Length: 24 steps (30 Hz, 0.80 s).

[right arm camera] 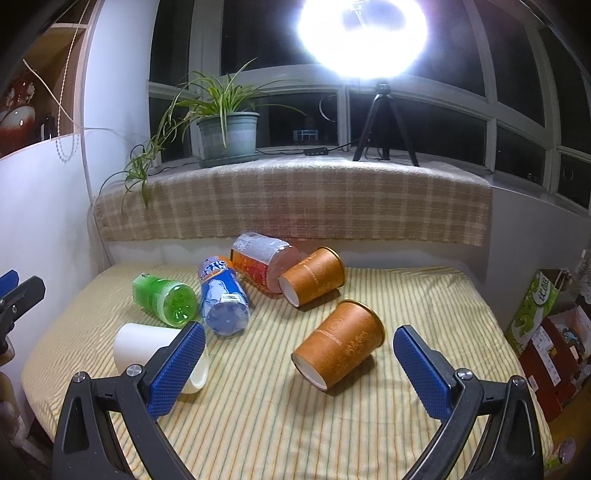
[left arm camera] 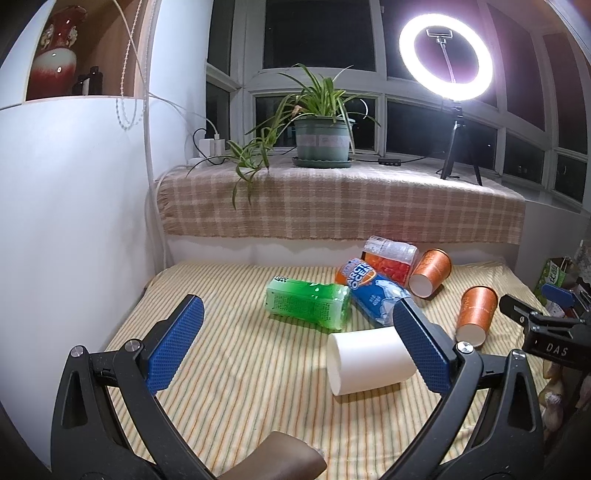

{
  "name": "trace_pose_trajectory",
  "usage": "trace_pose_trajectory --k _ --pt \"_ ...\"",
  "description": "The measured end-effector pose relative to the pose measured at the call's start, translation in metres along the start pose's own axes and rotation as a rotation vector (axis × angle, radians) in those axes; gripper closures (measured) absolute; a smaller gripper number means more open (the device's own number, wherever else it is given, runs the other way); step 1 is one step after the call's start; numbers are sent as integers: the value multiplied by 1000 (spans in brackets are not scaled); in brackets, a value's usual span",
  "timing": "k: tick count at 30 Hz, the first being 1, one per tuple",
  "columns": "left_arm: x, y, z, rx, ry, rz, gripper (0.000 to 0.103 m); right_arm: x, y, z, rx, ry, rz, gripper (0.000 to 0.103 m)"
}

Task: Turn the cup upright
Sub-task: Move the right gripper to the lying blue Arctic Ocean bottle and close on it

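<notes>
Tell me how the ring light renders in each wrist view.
Left wrist view: ring light reads as a clean ring, phone clip visible inside. Right wrist view: ring light blows out into a white blob, and the nearer orange cup throws a shadow toward the camera.

A home room at night: a bed in striped sheets below a dark bay window, a potted plant and ring light on the blanket-covered sill.
</notes>
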<state>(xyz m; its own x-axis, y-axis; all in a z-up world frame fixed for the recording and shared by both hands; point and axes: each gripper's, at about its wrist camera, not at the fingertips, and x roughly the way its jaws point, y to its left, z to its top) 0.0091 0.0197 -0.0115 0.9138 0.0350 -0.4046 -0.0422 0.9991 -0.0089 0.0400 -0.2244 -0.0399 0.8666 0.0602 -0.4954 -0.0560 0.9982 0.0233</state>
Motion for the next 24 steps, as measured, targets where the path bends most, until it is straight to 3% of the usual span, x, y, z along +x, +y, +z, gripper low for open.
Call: trace_pose_trajectory --k 13,24 --pt "9 30 -12 -17 54 69 0 64 18 36 -61 134 166 0" --pt "6 55 -26 -45 89 123 0 145 39 62 -101 350 303 10"
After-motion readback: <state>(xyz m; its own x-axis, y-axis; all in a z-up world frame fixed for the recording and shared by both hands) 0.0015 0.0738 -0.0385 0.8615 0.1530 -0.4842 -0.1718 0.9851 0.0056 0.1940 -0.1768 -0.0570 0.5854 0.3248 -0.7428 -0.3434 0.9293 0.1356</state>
